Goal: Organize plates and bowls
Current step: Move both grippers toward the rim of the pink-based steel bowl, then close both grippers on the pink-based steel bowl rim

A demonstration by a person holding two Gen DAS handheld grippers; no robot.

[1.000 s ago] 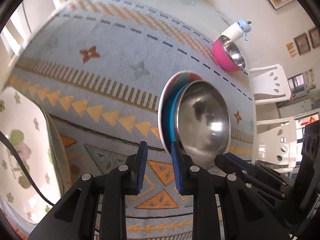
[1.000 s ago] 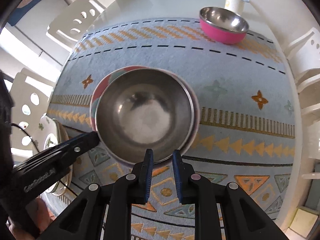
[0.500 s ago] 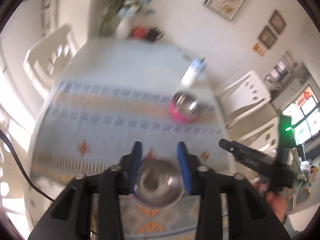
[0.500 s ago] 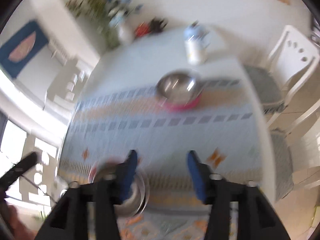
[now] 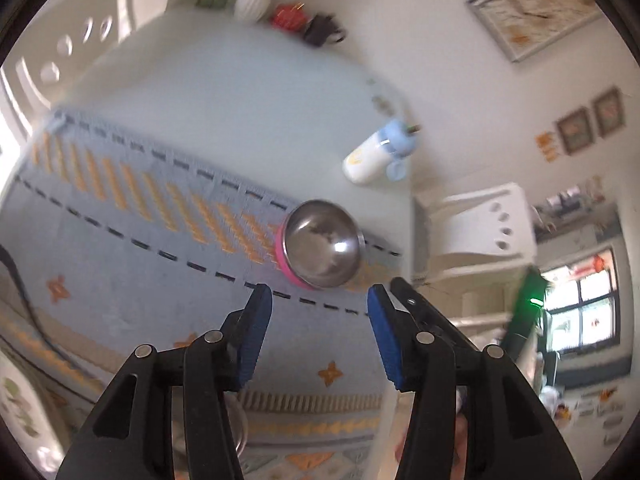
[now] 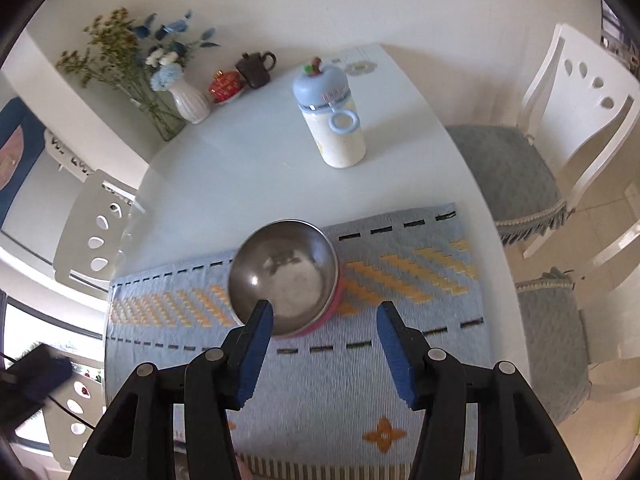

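Observation:
A steel bowl with a pink outside (image 6: 285, 276) sits at the far edge of the blue patterned mat (image 6: 360, 368). It also shows in the left wrist view (image 5: 320, 249). My right gripper (image 6: 324, 316) is open and empty, just short of the bowl's near rim. My left gripper (image 5: 318, 300) is open and empty, above the mat and short of the bowl. The rim of another steel bowl (image 5: 240, 428) shows low behind the left fingers. A floral plate (image 5: 16, 412) sits at the lower left edge.
A cream bottle with a blue lid (image 6: 334, 120) stands on the white table (image 6: 248, 168) beyond the bowl. A vase of flowers (image 6: 190, 102), a red dish (image 6: 225, 86) and a dark teapot (image 6: 256, 67) stand at the far edge. White chairs (image 6: 568, 120) stand around the table.
Both grippers have opened wide and swung up from the stacked steel bowl and plate toward the pink bowl at the far edge of the mat.

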